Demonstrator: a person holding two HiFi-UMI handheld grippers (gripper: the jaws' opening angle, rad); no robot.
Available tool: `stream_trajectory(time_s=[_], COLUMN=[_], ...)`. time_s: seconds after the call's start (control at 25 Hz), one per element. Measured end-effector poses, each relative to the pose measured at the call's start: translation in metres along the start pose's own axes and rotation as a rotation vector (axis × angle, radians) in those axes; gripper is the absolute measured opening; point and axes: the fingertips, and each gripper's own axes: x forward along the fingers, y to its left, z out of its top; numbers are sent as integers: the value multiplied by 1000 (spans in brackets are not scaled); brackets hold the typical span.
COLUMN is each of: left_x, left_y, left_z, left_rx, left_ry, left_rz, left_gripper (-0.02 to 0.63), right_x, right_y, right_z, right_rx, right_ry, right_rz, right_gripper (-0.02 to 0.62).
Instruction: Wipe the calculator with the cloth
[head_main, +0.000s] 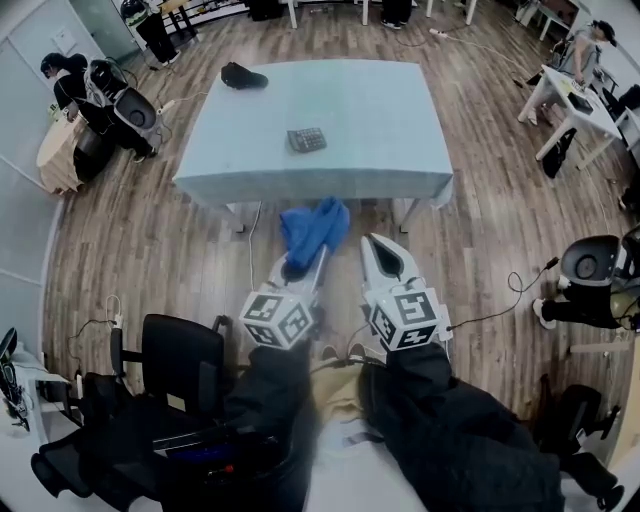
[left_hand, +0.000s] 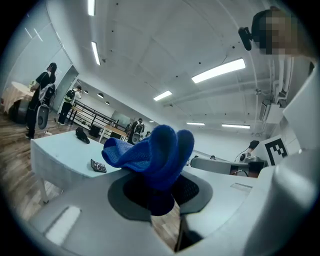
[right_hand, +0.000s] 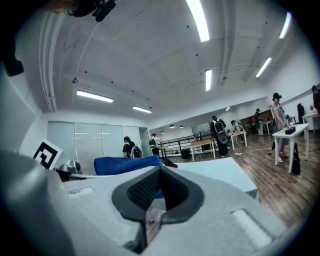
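Calculator (head_main: 307, 139) is lying flat near the middle of the table (head_main: 400, 120), well apart from both grippers, which are hanging short of its near edge. Left gripper (head_main: 298, 262) is pinching the blue cloth (head_main: 318, 226), jaws clamped on its bunched middle, loose folds spilling forward. Right gripper (head_main: 384, 258) is showing jaws pressed together on nothing. For a good wipe, I'd judge: lay a broad fold flat on the keys and stroke lightly, with the right steadying the case against sliding. No writing is reading clearly; key legends too small.
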Motion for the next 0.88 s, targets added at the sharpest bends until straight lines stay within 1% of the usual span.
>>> stream_trajectory(time_s=[0.24,0.56,0.88], left_x=[4,13,16], left_y=[0,-9,-5], left_z=[-4,-18,-35], left_rx=[-1,-2,-16], left_ry=[1,26,50], left_rz=[19,28,68], left_gripper=[86,86,86], right_x=[-4,-12,-24], right_y=[-9,-20,-39], right_z=[-5,-16,-40], right_rx=[30,51,88], right_ry=[-1,24,72], right_rz=[13,32,22], right_gripper=[-3,-3,-3])
